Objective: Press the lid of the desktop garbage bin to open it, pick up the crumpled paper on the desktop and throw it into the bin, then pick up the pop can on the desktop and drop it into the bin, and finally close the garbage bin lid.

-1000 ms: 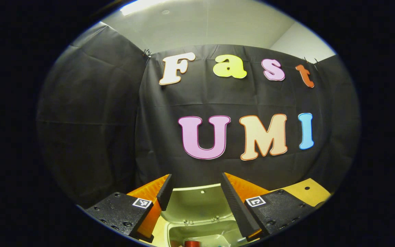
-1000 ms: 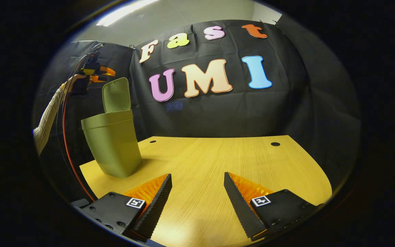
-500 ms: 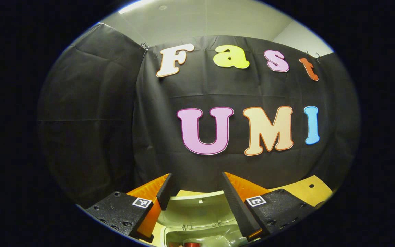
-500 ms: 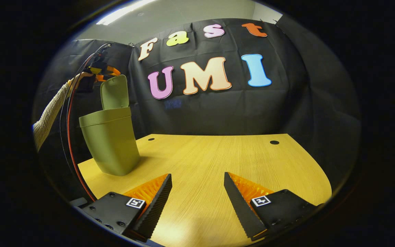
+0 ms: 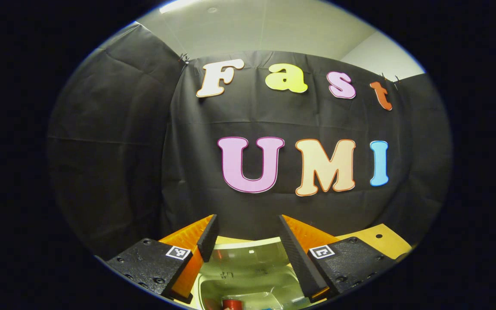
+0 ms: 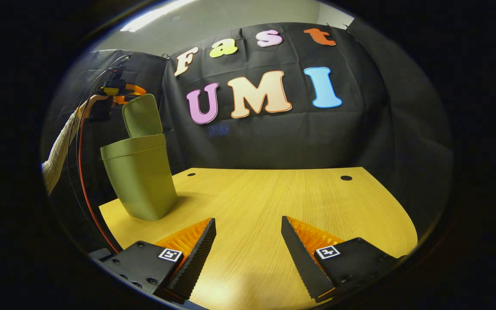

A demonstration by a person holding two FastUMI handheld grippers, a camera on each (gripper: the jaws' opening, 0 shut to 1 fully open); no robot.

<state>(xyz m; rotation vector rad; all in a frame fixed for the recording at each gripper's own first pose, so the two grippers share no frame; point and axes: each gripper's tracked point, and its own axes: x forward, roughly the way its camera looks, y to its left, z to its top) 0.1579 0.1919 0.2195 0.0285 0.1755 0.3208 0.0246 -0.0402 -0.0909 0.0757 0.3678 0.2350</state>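
Bin (image 6: 139,181) at worktop (image 6: 274,206) left edge, lid (image 6: 142,116) up. Can (image 5: 232,304) inside; paper not discernible, worktop bare of it. Left gripper (image 5: 248,241) above lid, fingers spread, empty. Right gripper (image 6: 248,241) spread, idle. Left: close lid.

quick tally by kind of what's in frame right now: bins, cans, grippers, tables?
Bins: 1, the green bin, its lid up.
Cans: 1, a red pop can inside the bin.
Grippers: 2, the left gripper over the bin, the right gripper above the table; both open and empty.
Tables: 1, the wooden table.
Total: 5.
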